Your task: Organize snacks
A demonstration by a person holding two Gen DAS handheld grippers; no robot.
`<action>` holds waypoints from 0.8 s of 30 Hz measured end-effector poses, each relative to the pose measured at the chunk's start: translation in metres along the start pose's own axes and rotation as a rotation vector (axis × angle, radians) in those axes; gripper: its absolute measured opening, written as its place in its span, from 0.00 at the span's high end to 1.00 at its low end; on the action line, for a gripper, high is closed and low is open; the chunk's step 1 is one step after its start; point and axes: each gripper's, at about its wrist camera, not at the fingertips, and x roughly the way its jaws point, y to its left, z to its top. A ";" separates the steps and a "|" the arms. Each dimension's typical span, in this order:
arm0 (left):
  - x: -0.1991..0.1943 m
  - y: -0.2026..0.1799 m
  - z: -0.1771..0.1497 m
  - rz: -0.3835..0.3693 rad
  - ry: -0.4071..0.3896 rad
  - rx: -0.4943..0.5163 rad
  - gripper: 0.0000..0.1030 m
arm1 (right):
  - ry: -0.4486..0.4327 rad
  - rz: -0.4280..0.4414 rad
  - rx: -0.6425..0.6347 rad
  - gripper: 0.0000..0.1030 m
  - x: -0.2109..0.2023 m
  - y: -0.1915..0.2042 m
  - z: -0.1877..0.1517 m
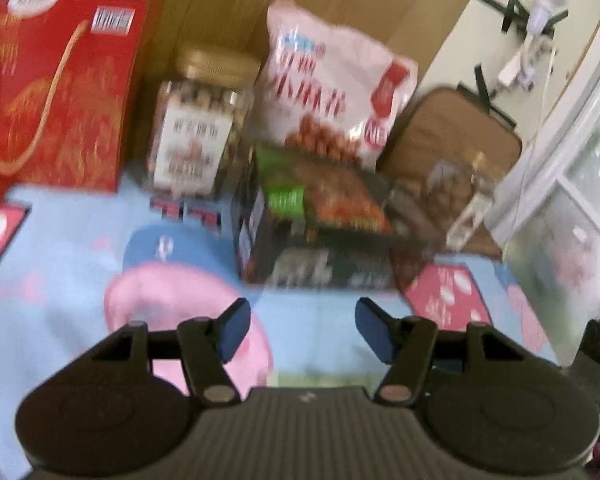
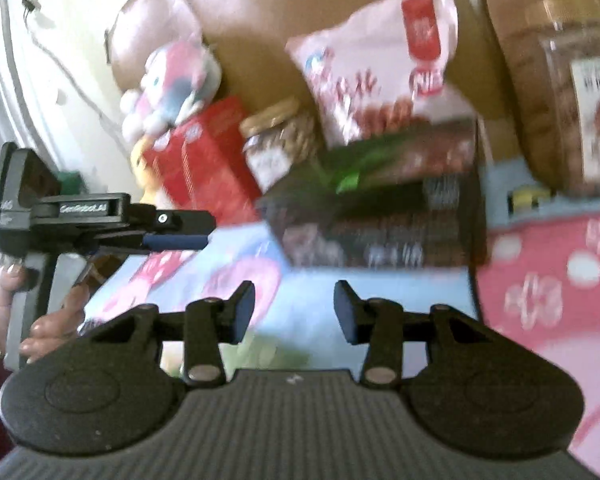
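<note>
Snack count: 1 red gift box (image 1: 56,92) upper left, 2 clear jars of round snacks (one (image 1: 204,120) centre, one (image 2: 576,92) upper right), 1 pink bag (image 1: 332,80) propped behind 1 dark box (image 1: 320,224) mid-frame. Left claw (image 1: 302,330) and right claw (image 2: 294,312) both open, empty, short of the dark box.

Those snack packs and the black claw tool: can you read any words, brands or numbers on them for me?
"GenRobot.AI", roughly, on the side of the left claw tool in the right wrist view; blurred, so uncertain.
Pink snack bag: large red Chinese characters, too blurred to read.
Clear jar: white label, unreadable.
Red gift box: barcode and gold print, unreadable.
Dark box: print smeared.
Second jar: label unreadable.
</note>
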 end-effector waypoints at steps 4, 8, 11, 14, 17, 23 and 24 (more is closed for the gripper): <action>0.003 0.012 -0.026 -0.013 0.031 -0.063 0.42 | 0.015 -0.015 -0.032 0.54 -0.003 0.020 -0.019; 0.001 0.018 -0.040 -0.033 0.026 -0.093 0.42 | 0.036 -0.042 -0.069 0.54 0.003 0.033 -0.028; -0.012 0.028 -0.041 -0.043 -0.003 -0.117 0.42 | 0.041 -0.049 -0.085 0.54 0.004 0.041 -0.032; -0.033 0.043 -0.042 -0.035 -0.052 -0.150 0.42 | 0.039 -0.035 -0.098 0.54 0.005 0.049 -0.032; -0.051 0.059 -0.050 -0.015 -0.076 -0.180 0.42 | 0.049 -0.005 -0.151 0.54 0.013 0.064 -0.029; -0.063 0.077 -0.070 -0.032 -0.079 -0.240 0.42 | 0.114 0.047 -0.281 0.54 0.056 0.101 -0.025; -0.062 0.078 -0.072 -0.038 -0.078 -0.241 0.40 | 0.128 0.058 -0.298 0.54 0.063 0.106 -0.025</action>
